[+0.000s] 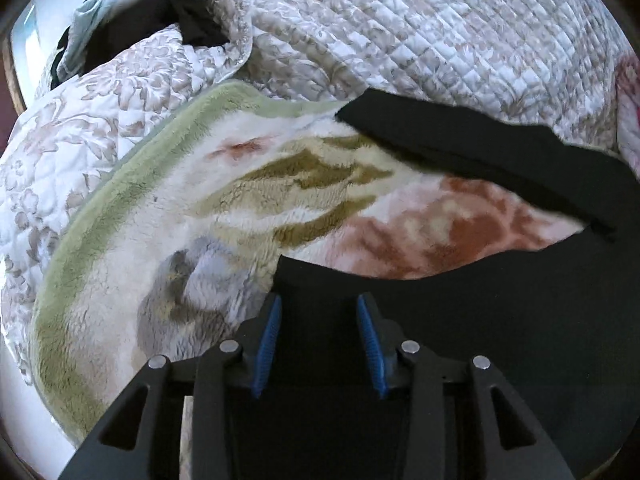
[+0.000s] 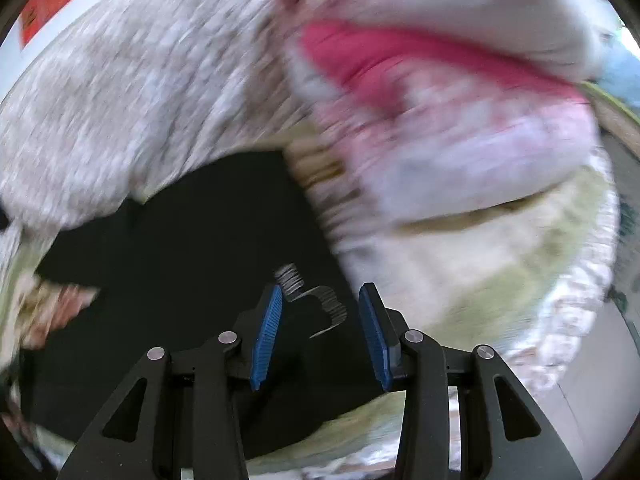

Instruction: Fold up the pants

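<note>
The black pants [image 1: 500, 320] lie on a fleece blanket [image 1: 240, 184], and one black leg [image 1: 480, 148] runs as a band across the upper right. My left gripper [image 1: 319, 304] hovers over the near edge of the pants, its blue pads [image 1: 268, 340] apart with only flat black cloth below them. In the blurred right wrist view the pants [image 2: 180, 248] spread to the left. My right gripper [image 2: 321, 292] is open above them. A small grey striped piece [image 2: 320, 304] on the cloth shows between its pads, and nothing is pinched.
A quilted floral cover [image 1: 400, 32] rises behind the blanket. Dark and pale blue clothes [image 1: 120, 20] are heaped at the top left. In the right wrist view, pink-and-white bedding [image 2: 420, 80] bulges at the upper right, and the bed's edge [image 2: 592, 300] drops away on the right.
</note>
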A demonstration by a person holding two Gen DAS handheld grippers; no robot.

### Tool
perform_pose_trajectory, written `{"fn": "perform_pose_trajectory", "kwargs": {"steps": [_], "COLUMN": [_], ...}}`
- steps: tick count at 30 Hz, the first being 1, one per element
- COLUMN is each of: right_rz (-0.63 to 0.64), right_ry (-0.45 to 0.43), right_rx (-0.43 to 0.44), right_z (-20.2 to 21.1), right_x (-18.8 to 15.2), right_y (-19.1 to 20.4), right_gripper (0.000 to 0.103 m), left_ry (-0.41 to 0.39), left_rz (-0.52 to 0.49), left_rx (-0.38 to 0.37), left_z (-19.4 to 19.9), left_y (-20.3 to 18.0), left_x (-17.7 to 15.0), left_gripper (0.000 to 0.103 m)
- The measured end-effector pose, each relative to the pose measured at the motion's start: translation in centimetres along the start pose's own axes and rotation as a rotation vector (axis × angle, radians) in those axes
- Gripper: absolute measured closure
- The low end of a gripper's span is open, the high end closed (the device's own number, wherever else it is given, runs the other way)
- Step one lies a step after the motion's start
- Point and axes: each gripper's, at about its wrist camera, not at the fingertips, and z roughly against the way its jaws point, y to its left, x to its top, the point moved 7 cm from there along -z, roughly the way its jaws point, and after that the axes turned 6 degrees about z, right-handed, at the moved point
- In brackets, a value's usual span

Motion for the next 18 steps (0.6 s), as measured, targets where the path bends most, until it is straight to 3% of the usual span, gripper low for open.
{"fn": "perform_pose_trajectory", "kwargs": {"steps": [4, 6, 8, 13, 18], "right_rz": [0.059, 0.072, 0.041, 0.044, 0.124], "right_ry": [0.061, 0.114, 0.126, 0.084, 0.055], "right_rx": [0.082, 0.031, 0.010, 0.064, 0.150], "right_z": [-2.1, -3.7, -4.3, -2.2, 0.3], "right_x": [-1.3, -2.2, -2.2, -1.4, -1.8], "right_y": [2.9, 2.5, 1.5, 2.3, 5.8], "right_gripper": [0.063, 0.071, 0.071, 0.071, 0.070], "left_ry": [0.005, 0.017, 0.038, 0.127, 0.113], "left_rz": [0.077, 0.080, 0.061, 0.028, -0.017], "left_rx": [-0.101, -0.160, -0.201, -0.228, -0.250], "left_z": [2.7, 3.9, 4.5, 4.2, 6.2], "left_y": [-1.6, -3.3, -5.1, -8.1, -10.1], "left_x": [-0.1, -0.6, -1.4, -3.9, -4.6], "left_gripper": [0.060, 0.060, 0.060, 0.060, 0.060]}}
